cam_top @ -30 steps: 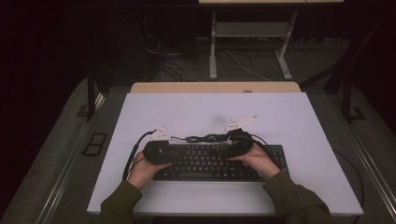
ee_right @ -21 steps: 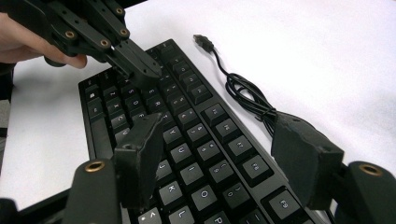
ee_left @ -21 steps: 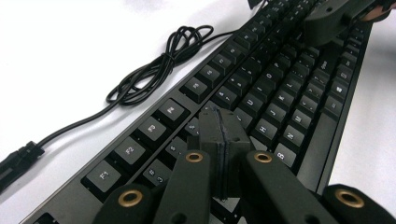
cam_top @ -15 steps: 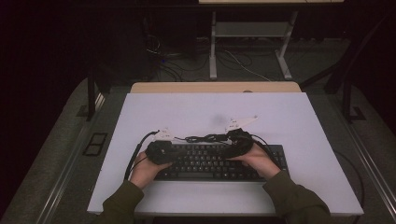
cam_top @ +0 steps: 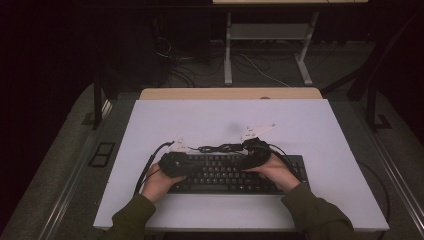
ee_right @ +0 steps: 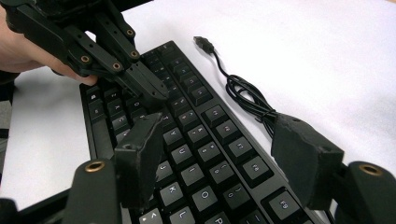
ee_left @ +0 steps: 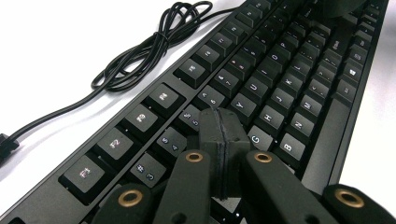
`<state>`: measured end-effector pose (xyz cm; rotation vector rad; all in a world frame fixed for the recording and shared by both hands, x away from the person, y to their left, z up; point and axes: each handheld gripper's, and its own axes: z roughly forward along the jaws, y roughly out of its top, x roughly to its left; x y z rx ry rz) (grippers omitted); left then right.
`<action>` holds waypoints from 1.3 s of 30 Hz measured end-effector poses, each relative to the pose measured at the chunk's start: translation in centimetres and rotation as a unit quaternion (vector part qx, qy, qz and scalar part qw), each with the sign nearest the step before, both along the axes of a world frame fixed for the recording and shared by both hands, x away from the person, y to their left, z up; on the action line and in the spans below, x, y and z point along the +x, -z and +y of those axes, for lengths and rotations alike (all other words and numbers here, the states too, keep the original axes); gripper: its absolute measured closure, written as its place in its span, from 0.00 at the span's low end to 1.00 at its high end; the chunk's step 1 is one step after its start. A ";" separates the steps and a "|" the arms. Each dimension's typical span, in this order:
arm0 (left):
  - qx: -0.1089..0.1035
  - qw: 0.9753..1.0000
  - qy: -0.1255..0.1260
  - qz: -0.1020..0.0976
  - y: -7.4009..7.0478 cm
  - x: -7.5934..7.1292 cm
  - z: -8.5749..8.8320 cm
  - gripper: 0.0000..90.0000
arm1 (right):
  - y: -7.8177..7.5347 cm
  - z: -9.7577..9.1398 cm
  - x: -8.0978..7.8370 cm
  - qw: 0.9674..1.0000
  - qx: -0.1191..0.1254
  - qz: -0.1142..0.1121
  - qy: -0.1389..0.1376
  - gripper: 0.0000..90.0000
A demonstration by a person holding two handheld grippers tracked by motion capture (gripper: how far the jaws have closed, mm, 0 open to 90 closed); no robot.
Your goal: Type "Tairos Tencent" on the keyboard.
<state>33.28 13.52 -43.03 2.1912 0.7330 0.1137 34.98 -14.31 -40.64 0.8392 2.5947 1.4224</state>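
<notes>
A black keyboard point(cam_top: 225, 175) lies on the white table, nearer its front edge. Its black cable point(ee_left: 140, 56) is coiled just behind it and ends in a loose USB plug point(ee_right: 204, 44). My left gripper point(ee_left: 223, 122) is shut with its pads pressed flat together, empty, tips low over the keys left of centre. It is also in the high view point(cam_top: 200, 167) and at upper left in the right gripper view point(ee_right: 156, 95). My right gripper point(ee_right: 219, 123) is open wide above the keys right of centre point(cam_top: 241, 161), holding nothing.
The white table top point(cam_top: 225, 120) has bare room behind and beside the keyboard. A wooden strip point(cam_top: 230, 93) runs along its far edge. Beyond stand a desk frame point(cam_top: 265, 50) and floor cables in the dark.
My left gripper has shifted slightly nearer over the keyboard's left part. The right gripper and the keyboard have stayed where they were.
</notes>
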 end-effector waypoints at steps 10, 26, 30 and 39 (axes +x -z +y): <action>0.011 1.000 0.001 -0.002 0.3 0.0 -0.2 0.99 | 0.1 0.1 0.0 1.000 -0.003 -0.001 0.000 0.37; -0.017 1.000 -0.006 -0.011 -0.9 -0.3 0.4 0.99 | 0.1 -0.1 0.1 1.000 -0.001 0.001 0.000 0.37; -0.022 1.000 -0.007 -0.016 -1.2 -0.4 0.6 0.99 | 0.2 -0.1 0.2 1.000 -0.001 0.001 -0.001 0.37; -0.031 0.999 -0.011 -0.022 -1.9 -0.7 1.4 0.99 | 0.2 -0.1 0.2 1.000 0.000 0.001 -0.001 0.37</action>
